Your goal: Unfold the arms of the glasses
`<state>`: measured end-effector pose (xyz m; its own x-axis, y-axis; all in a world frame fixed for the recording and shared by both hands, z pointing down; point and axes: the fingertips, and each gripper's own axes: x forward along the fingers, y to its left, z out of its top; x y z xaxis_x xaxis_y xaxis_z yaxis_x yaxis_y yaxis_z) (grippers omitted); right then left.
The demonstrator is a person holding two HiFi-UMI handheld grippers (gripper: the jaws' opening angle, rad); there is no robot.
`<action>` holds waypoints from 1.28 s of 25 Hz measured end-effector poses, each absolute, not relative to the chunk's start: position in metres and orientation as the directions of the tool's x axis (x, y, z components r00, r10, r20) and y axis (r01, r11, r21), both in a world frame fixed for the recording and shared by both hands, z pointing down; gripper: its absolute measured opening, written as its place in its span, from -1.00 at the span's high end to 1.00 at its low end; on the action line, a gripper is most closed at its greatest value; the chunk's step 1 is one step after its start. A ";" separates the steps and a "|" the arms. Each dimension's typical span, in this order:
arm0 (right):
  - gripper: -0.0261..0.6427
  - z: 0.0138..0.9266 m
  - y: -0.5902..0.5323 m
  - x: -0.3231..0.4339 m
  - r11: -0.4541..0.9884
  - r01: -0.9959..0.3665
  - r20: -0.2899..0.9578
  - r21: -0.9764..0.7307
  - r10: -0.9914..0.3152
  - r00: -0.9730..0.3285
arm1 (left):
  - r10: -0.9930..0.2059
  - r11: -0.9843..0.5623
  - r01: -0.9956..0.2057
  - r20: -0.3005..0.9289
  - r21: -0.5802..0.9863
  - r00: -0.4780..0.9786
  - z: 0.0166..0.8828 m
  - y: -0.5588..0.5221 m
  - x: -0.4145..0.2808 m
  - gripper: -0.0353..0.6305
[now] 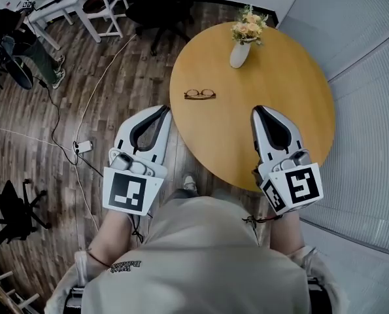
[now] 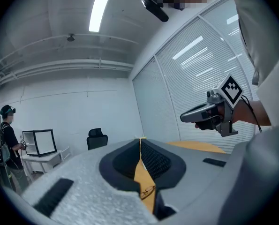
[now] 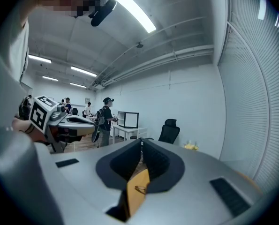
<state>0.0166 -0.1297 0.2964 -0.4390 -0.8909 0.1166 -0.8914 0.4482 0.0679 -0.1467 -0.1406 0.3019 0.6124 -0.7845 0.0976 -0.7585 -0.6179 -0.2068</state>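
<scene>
Left gripper point(image 1: 163, 110) hovers just off the round table's point(image 1: 292, 103) near-left edge, over the wooden floor point(image 1: 125, 70), jaws pressed together with nothing between them. Moving right, the glasses point(image 1: 199, 94) lie on the tabletop ahead of both grippers, touched by neither. They're too small to tell how their arms sit. Farther back, a white vase point(image 1: 239, 53) of flowers stands near the far rim. Right gripper point(image 1: 259, 110) hangs over the table, jaws closed and empty too. Each gripper view catches only a sliver of tabletop and the glasses through its slot.
</scene>
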 end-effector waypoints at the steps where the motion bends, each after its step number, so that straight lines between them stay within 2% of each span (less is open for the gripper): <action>1: 0.82 0.298 -0.133 0.017 0.447 -0.892 0.121 0.067 -0.891 -0.437 | -0.785 -0.618 -0.759 0.100 -0.205 0.611 0.302 -0.144 -0.147 0.82; 14: 0.82 0.315 -0.174 0.034 0.487 -0.872 0.154 0.039 -0.866 -0.476 | -0.804 -0.595 -0.776 0.155 -0.210 0.575 0.319 -0.170 -0.129 0.82; 28: 0.82 0.336 -0.217 0.046 0.528 -0.849 0.175 -0.012 -0.835 -0.521 | -0.783 -0.621 -0.695 0.257 -0.363 0.566 0.351 -0.208 -0.095 0.81; 30: 0.82 0.340 -0.222 0.049 0.526 -0.850 0.181 -0.015 -0.835 -0.520 | -0.784 -0.620 -0.686 0.263 -0.381 0.563 0.356 -0.216 -0.092 0.76; 31: 0.82 0.342 -0.224 0.050 0.524 -0.852 0.186 -0.005 -0.836 -0.516 | -0.787 -0.616 -0.690 0.260 -0.380 0.559 0.357 -0.221 -0.092 0.61; 32: 0.82 0.344 -0.226 0.050 0.522 -0.853 0.191 0.010 -0.838 -0.511 | -0.791 -0.611 -0.696 0.257 -0.378 0.555 0.360 -0.226 -0.091 0.56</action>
